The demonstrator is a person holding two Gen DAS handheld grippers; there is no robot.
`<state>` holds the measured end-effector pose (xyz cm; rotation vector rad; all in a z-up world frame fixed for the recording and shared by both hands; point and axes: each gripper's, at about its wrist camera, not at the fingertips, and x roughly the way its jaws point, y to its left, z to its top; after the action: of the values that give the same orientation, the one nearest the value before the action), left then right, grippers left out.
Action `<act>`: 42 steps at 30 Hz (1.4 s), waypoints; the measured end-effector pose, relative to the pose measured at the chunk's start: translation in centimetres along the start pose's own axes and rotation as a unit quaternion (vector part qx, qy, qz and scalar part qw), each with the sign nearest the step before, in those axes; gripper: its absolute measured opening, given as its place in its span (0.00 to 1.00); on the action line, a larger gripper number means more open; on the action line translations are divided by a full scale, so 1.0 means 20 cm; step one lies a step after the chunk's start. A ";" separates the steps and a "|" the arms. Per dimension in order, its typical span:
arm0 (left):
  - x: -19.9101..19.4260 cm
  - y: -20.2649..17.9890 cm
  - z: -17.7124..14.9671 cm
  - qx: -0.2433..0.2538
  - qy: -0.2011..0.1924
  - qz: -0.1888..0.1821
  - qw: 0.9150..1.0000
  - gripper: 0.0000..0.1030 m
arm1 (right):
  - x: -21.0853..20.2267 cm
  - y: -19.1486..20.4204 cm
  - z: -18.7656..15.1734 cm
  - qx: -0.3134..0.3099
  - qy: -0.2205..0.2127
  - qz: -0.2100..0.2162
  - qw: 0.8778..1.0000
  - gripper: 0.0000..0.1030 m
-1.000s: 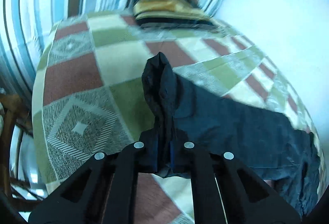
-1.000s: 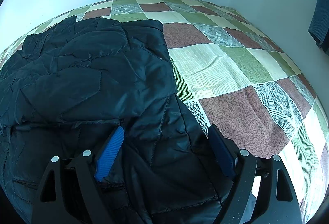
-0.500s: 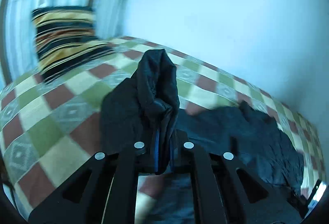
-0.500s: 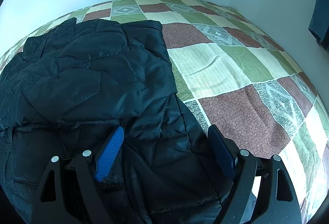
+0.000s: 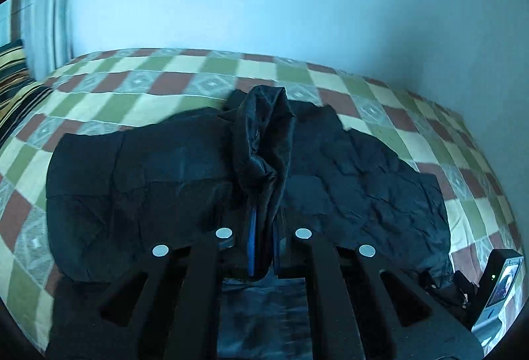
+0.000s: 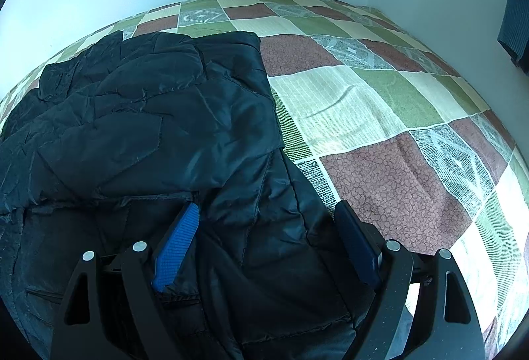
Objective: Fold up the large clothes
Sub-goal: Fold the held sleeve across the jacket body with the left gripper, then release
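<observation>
On checked bedspread (image 6: 380, 115): one dark quilted jacket (image 6: 148, 115), spread over the bed, part doubled over itself. Left gripper (image 5: 263, 247): fingers narrow, pinching a bunched fold of the jacket, raised above the body. Right gripper (image 6: 264, 241): fingers wide, straddling the jacket's near portion, nothing clamped. Status, judged: folding begun; raised fold not yet laid, further folds outstanding.
</observation>
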<state>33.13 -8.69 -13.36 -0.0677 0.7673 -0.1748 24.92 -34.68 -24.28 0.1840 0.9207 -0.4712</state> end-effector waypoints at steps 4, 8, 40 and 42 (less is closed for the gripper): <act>0.14 -0.21 -0.03 0.025 0.026 -0.018 0.999 0.06 | 0.00 0.00 0.00 0.005 0.001 0.005 1.000 0.80; 0.25 -0.39 -0.08 0.048 0.044 -0.030 0.997 0.06 | 0.00 -0.01 0.00 0.008 0.001 0.009 1.000 0.80; 0.47 -0.74 -0.18 0.099 0.089 -0.057 0.989 0.09 | 0.01 -0.02 0.00 0.015 0.002 0.016 1.000 0.80; 0.45 -0.73 -0.18 0.096 0.088 -0.057 0.990 0.17 | 0.01 -0.02 0.00 0.014 0.003 0.016 1.000 0.81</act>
<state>35.01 -24.75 -20.22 0.0885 0.9204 -0.3671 24.73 -35.07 -24.42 0.2258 0.9151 -0.4548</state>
